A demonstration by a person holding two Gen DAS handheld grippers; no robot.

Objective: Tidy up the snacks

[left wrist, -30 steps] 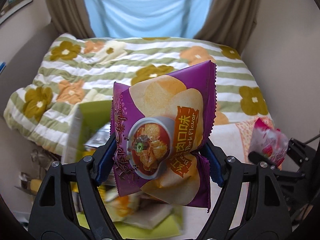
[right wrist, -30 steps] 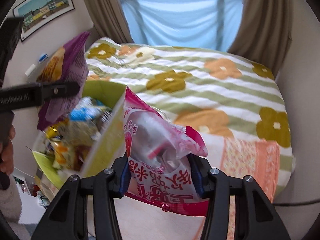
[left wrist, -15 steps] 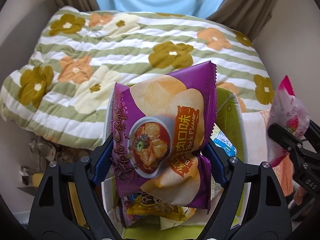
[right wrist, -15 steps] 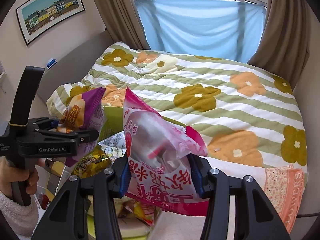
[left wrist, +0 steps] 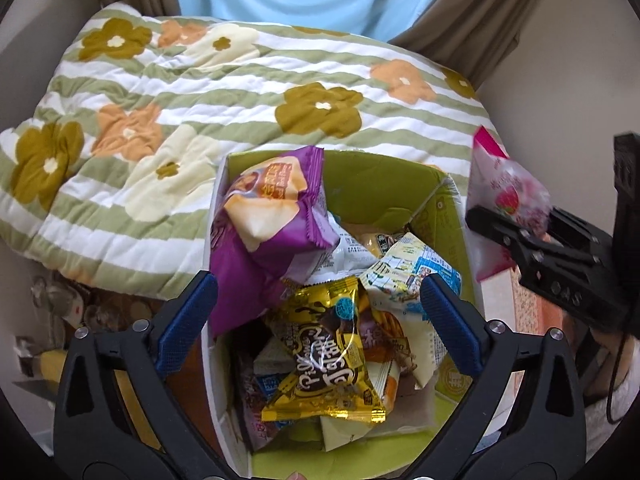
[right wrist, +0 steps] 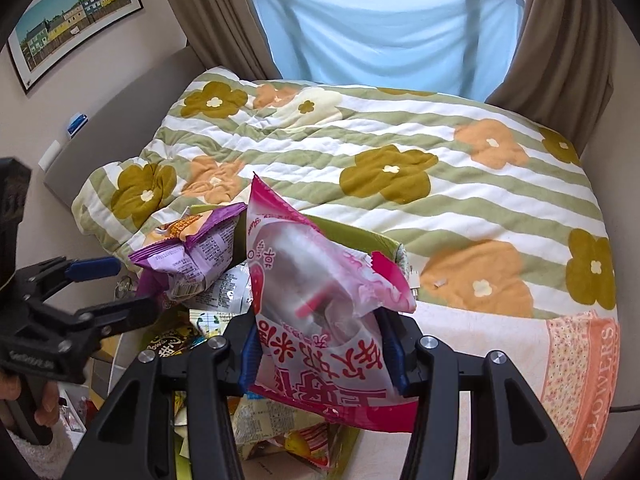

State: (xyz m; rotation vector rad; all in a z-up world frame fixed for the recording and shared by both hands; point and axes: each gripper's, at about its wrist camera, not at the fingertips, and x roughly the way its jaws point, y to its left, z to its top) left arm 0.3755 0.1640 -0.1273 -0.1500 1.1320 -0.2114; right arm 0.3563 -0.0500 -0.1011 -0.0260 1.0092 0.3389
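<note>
A purple chip bag (left wrist: 264,216) lies tipped on the heap of snacks in the green box (left wrist: 384,172), leaning on the box's left wall. My left gripper (left wrist: 318,312) hangs over the box, its jaws opening wide, with nothing pressed between the blue pads (left wrist: 188,320). A gold chocolate packet (left wrist: 328,356) lies below it. In the right wrist view my right gripper (right wrist: 322,352) is shut on a pink strawberry snack bag (right wrist: 316,292), held upright just right of the box. The purple chip bag (right wrist: 192,248) and left gripper (right wrist: 104,284) show there at the left.
The box stands at the foot of a bed with a green-striped flowered quilt (right wrist: 392,152). A peach "FLOWERS" cloth (right wrist: 580,364) lies to the right. A person's hand (right wrist: 24,400) holds the left gripper's handle. Clutter lies on the floor (left wrist: 52,308) left of the box.
My left gripper has let go of the purple chip bag, which dropped into the box, and its jaws have spread. Both grippers shifted over toward the box; the pink bag stays gripped.
</note>
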